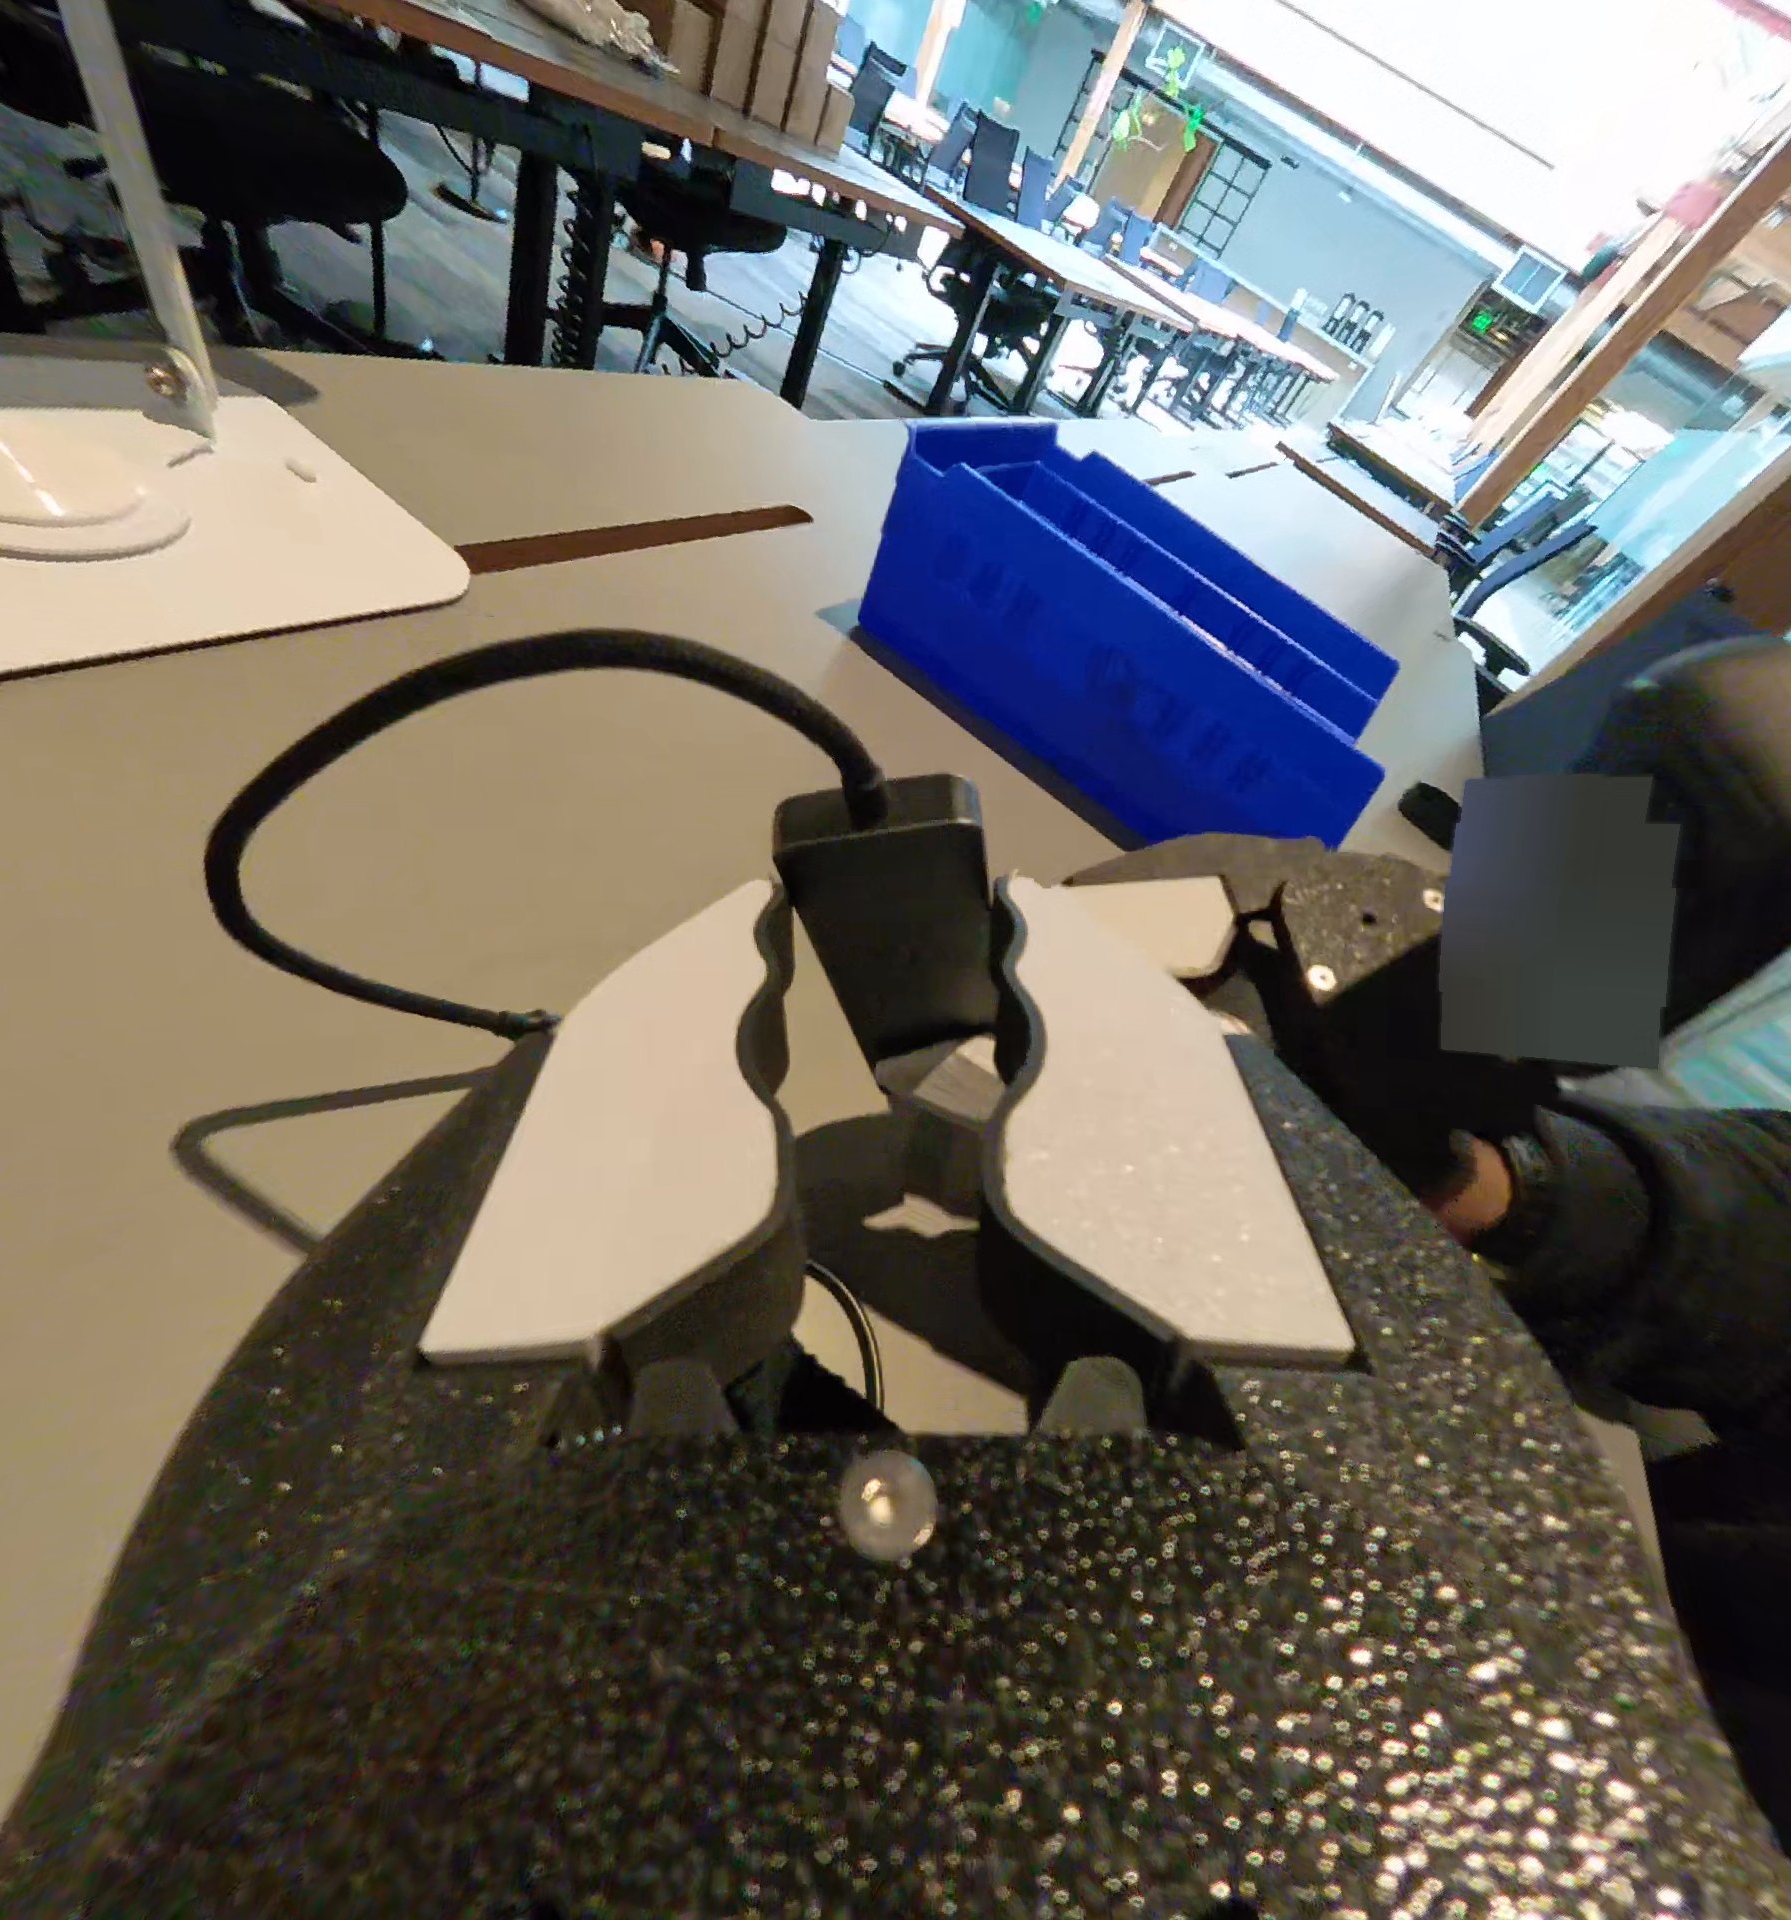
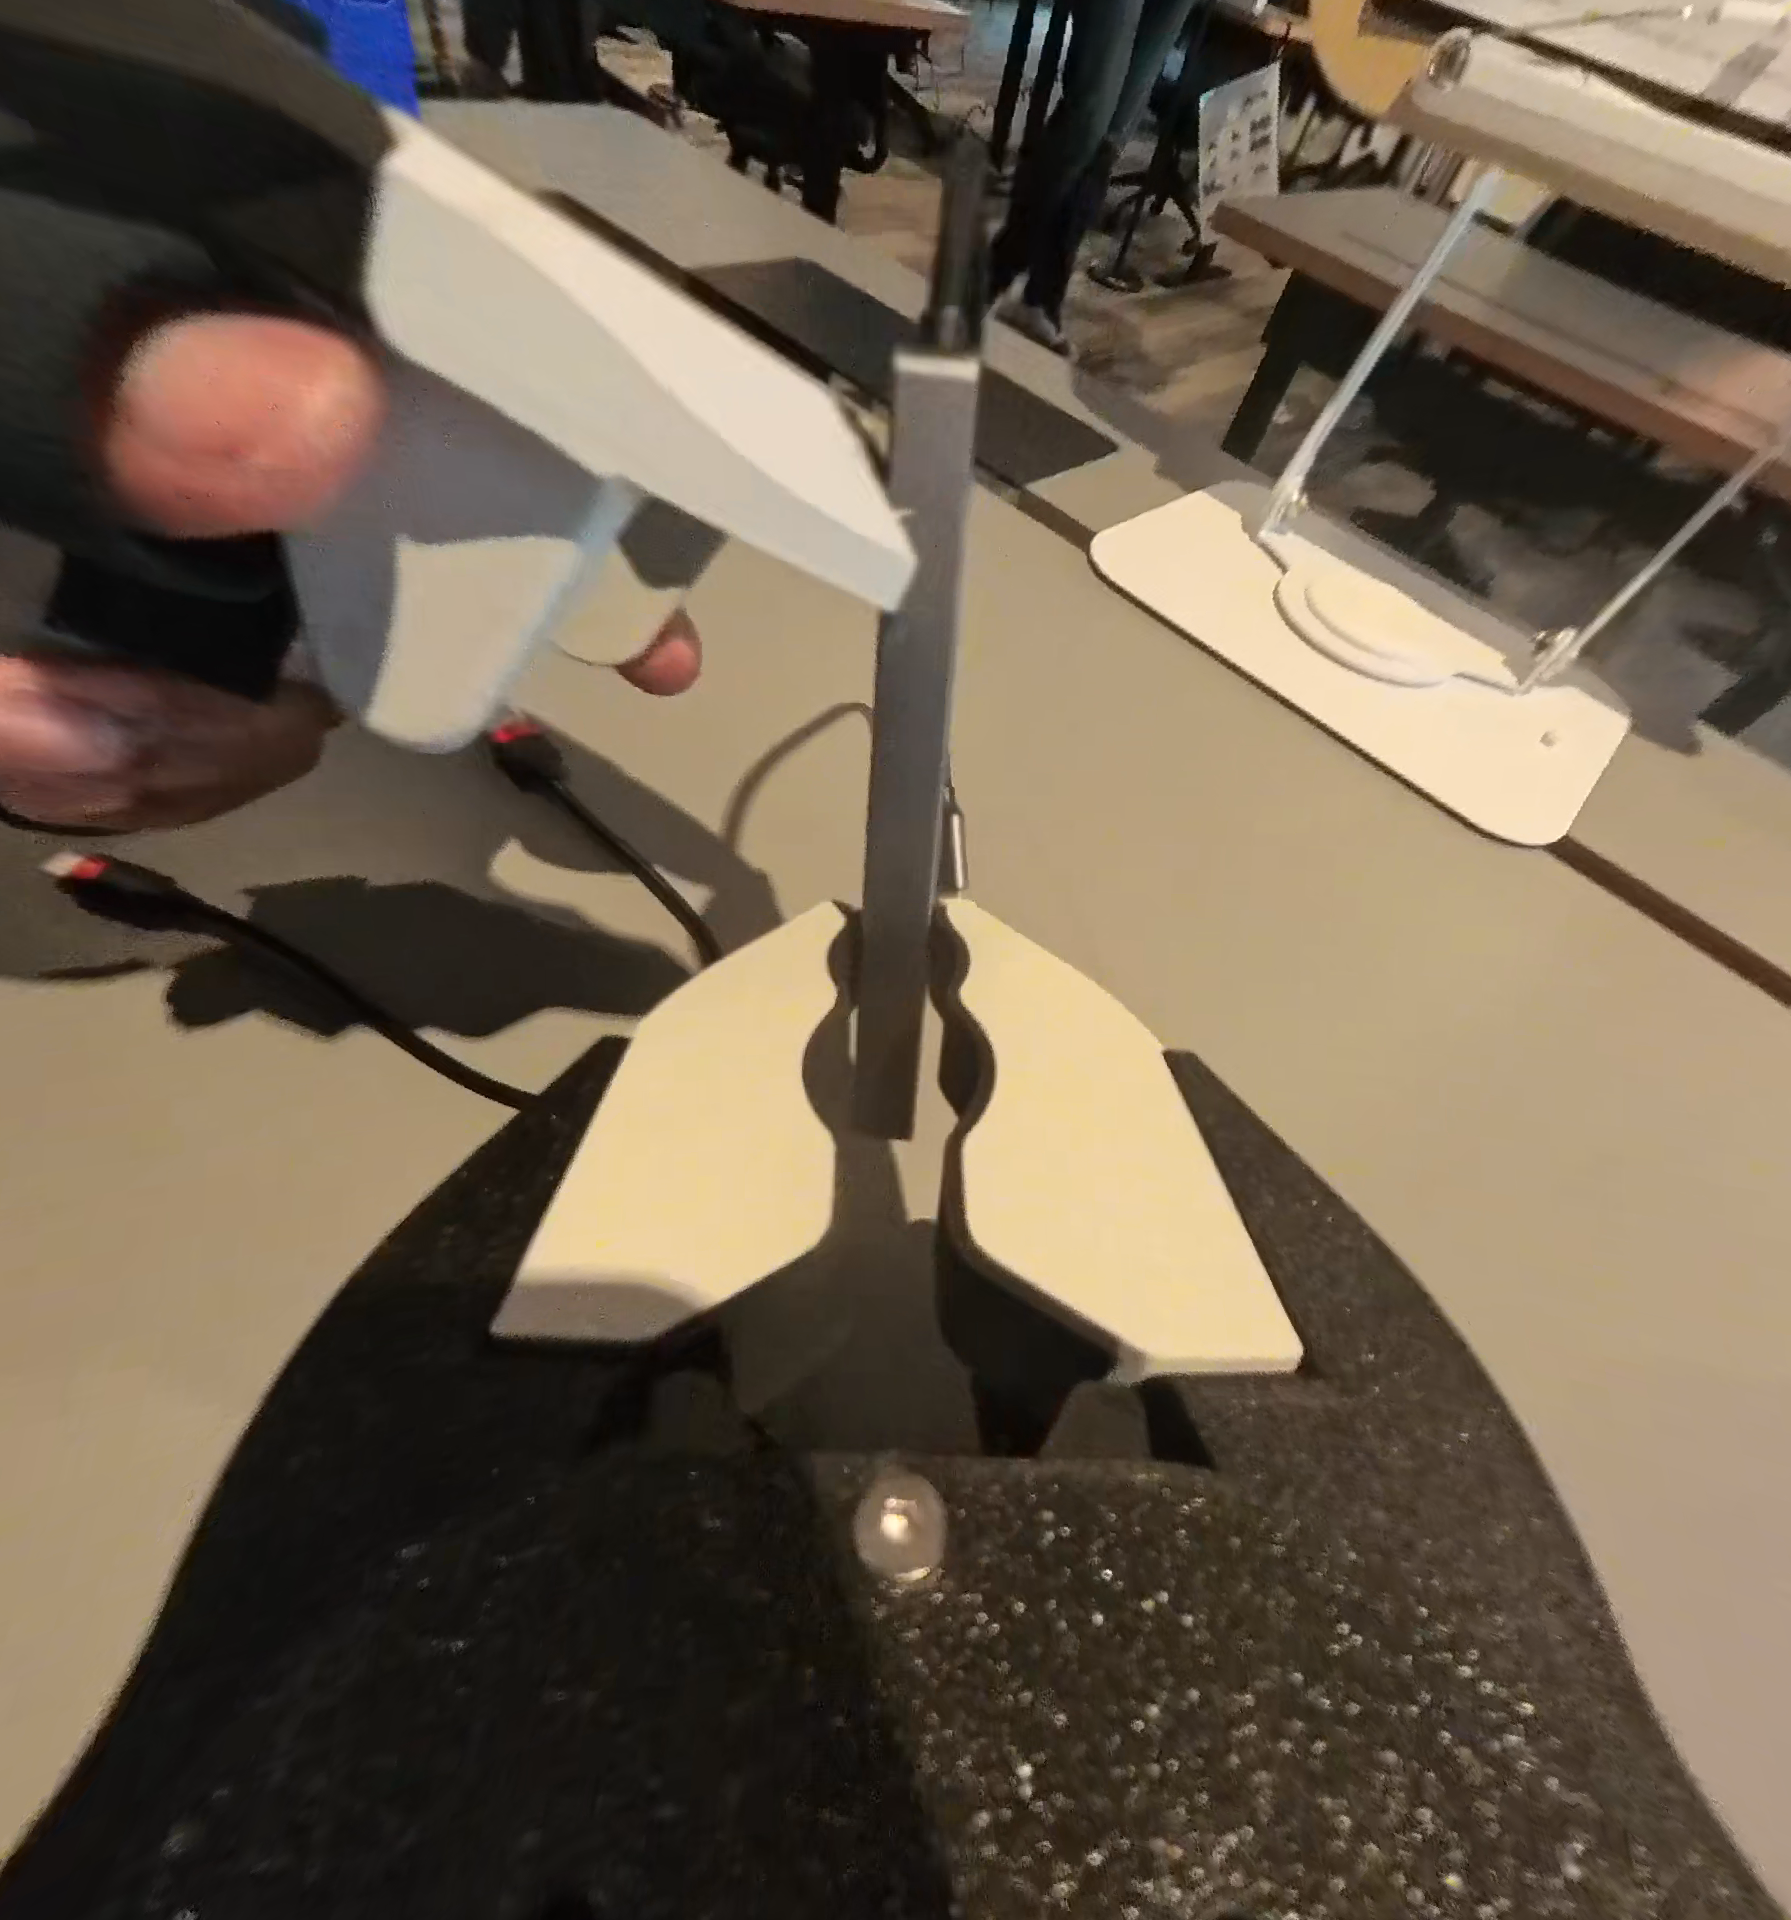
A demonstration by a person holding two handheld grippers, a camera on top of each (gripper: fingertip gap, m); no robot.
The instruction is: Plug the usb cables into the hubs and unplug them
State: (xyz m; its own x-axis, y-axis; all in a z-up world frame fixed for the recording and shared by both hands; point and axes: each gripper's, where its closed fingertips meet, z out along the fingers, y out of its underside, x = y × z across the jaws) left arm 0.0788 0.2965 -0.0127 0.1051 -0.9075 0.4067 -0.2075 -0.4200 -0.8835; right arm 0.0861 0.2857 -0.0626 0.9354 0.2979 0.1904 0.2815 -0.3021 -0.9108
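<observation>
A dark grey USB hub (image 1: pixel 886 842) with a black braided cable (image 1: pixel 278 790) is held above the grey table (image 1: pixel 455 831). My left gripper (image 1: pixel 886 909) sits with its fingers against the hub's two narrow side edges. My right gripper (image 2: pixel 893 914) is shut on the same hub (image 2: pixel 917 623), seen edge-on, across its flat faces near one end. The right gripper's fingers (image 1: pixel 1151 914) show in the left wrist view, close beside my left one. Two black USB cables with red plugs (image 2: pixel 522 743) (image 2: pixel 80 868) lie loose on the table, unplugged.
A blue bin (image 1: pixel 1109 644) stands on the table behind the hub. A white base with a clear acrylic stand (image 2: pixel 1369 665) sits to the right in the right wrist view and at far left in the left wrist view (image 1: pixel 195 520). Gloved hands hold both grippers. Across from one pair of fingers to the other is roughly 5 cm.
</observation>
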